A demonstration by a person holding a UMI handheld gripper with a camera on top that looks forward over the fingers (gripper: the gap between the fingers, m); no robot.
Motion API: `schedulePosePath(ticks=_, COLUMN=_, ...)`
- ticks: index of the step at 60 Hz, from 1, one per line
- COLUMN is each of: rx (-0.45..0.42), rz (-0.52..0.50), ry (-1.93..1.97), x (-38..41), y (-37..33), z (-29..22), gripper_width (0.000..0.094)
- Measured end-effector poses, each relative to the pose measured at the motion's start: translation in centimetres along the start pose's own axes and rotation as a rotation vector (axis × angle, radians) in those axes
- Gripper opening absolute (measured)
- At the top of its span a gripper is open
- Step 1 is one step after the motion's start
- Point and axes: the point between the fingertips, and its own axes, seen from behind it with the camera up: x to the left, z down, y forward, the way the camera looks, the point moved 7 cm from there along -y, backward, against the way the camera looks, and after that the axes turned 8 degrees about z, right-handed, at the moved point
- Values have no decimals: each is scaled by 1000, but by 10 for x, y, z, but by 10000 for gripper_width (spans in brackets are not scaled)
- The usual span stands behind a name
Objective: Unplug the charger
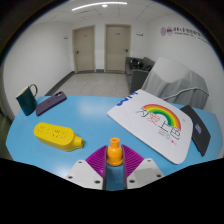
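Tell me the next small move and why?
Probably lift gently: the gripper appears shut on the orange-tipped charger plug, its blue body between the purple pads, above the blue table. The socket isn't visible, so go slowly.

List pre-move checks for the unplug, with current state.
1. Charger, orange over blue, between the jaws of the gripper: ok, both pads press on it.
2. Charger's base and any socket: cannot tell, hidden low between the jaws.
3. Cable run: cannot tell, none visible.
4. Yellow block on the blue table: ok, lies apart from the jaws, off to one side.
5. Rainbow sheet: ok, lies flat beyond the jaws, not touching them.
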Motion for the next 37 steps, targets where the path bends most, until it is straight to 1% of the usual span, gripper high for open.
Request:
schedulePosePath(ticks=2, rx=2, rz=-2, ry=3, x=2, y=-1, z=0, gripper_width=256)
schedulePosePath(ticks=3, rx=4, rz=-4, ry=8, x=3, y=-1, z=1, gripper_width=293)
schedulePosePath(ticks=4, rx=4, rz=-6, ry=16, x=4, y=-2, z=1, gripper_width=415)
schedulePosePath(ticks=7, rx=-1, rz=-6, ry=34, x=7, y=-6, z=2, gripper_width=722)
schedulePosePath(ticks=8, rx=-4, rz=-4, ry=37, x=8, y=-8, z=2, gripper_width=854)
schedulePosePath(ticks=9, rx=-7, rz=-1, ry=39, x=9, y=-10, z=2, gripper_width=860)
schedulePosePath(ticks=12, rx=-11, rz=22, ry=49, x=10, y=-20, z=3, gripper_width=809)
schedulePosePath(ticks=17, rx=-35, rz=66, ry=65, x=11, y=-46, z=3, gripper_width=834)
schedulePosePath(ticks=25, rx=-83, rz=106, ry=81, x=23, y=-102, z=5, gripper_width=840)
schedulePosePath(ticks=37, rx=-81, rz=120, ry=162, x=32, y=-188, z=32, gripper_width=842)
